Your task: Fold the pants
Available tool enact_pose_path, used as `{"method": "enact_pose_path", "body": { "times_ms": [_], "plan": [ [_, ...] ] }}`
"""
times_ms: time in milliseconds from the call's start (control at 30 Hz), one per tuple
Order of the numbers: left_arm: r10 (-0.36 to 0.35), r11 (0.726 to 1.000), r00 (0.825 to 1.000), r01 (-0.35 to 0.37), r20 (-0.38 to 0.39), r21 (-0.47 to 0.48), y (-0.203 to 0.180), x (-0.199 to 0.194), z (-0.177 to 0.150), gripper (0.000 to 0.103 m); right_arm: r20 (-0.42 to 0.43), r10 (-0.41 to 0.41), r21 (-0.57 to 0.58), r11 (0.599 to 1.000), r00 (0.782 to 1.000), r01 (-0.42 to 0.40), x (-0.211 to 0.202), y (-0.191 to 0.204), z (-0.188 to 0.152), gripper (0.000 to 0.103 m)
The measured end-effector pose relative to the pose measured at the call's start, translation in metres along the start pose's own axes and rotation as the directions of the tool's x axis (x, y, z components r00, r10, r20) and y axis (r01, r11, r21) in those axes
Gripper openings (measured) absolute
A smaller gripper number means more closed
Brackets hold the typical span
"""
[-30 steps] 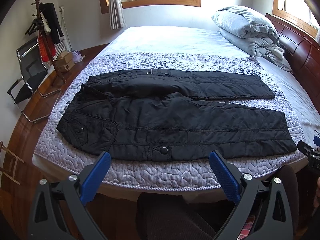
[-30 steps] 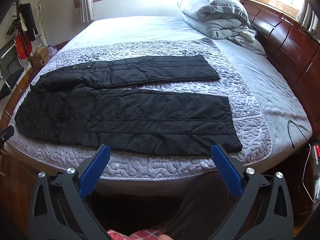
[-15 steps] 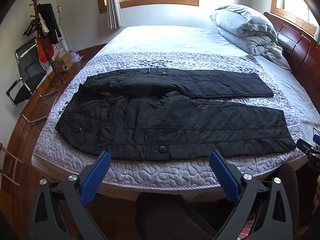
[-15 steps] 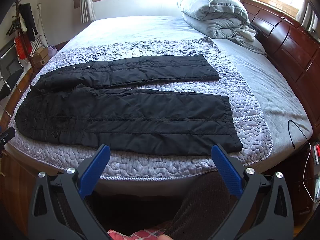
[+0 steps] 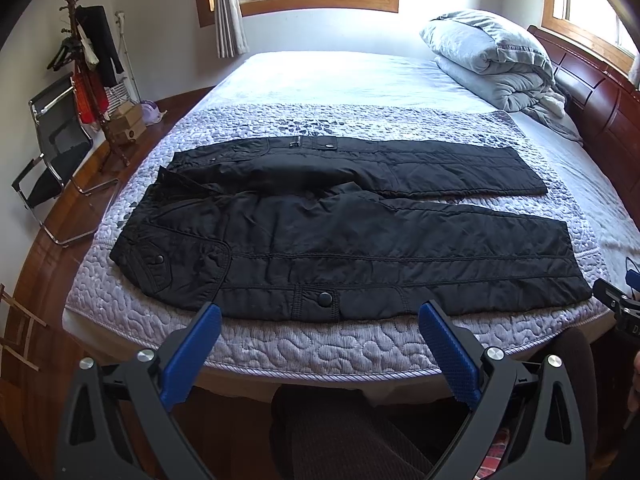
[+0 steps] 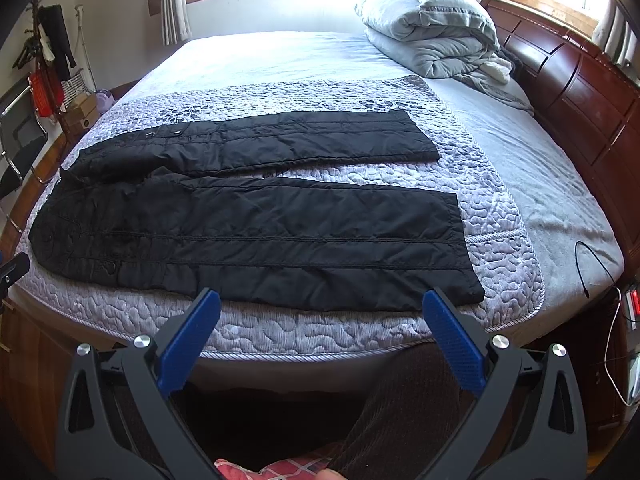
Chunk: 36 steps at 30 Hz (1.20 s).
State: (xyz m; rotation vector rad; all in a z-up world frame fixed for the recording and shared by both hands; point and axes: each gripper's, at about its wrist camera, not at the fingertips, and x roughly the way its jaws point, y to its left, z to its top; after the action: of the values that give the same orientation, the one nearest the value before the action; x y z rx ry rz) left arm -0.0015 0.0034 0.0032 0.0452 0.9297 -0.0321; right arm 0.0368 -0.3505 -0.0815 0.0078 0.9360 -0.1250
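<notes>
A pair of black quilted pants (image 5: 360, 236) is laid flat and unfolded across a grey-lilac quilted coverlet (image 5: 320, 344) on a bed (image 5: 352, 76), with the waist towards the left and the two legs stretched to the right, a narrow strip of coverlet being seen between them. The near leg lies just inside the bed's front edge; a snap button (image 5: 325, 299) is seen on its near side. In the right wrist view the hem of the near leg (image 6: 460, 248) is found close to the front right of the coverlet. The left gripper (image 5: 320, 316) is held spread wide in front of the bed edge, below the waist end of the pants and touching nothing. The right gripper (image 6: 322, 304) is likewise held with its blue fingers (image 6: 452, 340) set wide apart, nothing being pinched, before the hem end of the near leg. A folded grey duvet (image 5: 488, 56) is piled at the far right by the dark wooden headboard (image 6: 580, 92). A coat stand (image 5: 86, 60) and a chair (image 5: 52, 148) are seen at the left wall.
</notes>
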Motion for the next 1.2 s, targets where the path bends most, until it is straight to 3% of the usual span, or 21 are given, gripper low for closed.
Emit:
{"method": "enact_pose_path", "body": {
  "times_ms": [1200],
  "plan": [
    [0.002,1.000,1.000,-0.002,0.016,0.006,-0.0018,-0.0035,0.0036,0.100,0.007,-0.004,-0.012,1.000,1.000,0.004,-0.0017,0.0015,0.0005,0.101]
  ]
}}
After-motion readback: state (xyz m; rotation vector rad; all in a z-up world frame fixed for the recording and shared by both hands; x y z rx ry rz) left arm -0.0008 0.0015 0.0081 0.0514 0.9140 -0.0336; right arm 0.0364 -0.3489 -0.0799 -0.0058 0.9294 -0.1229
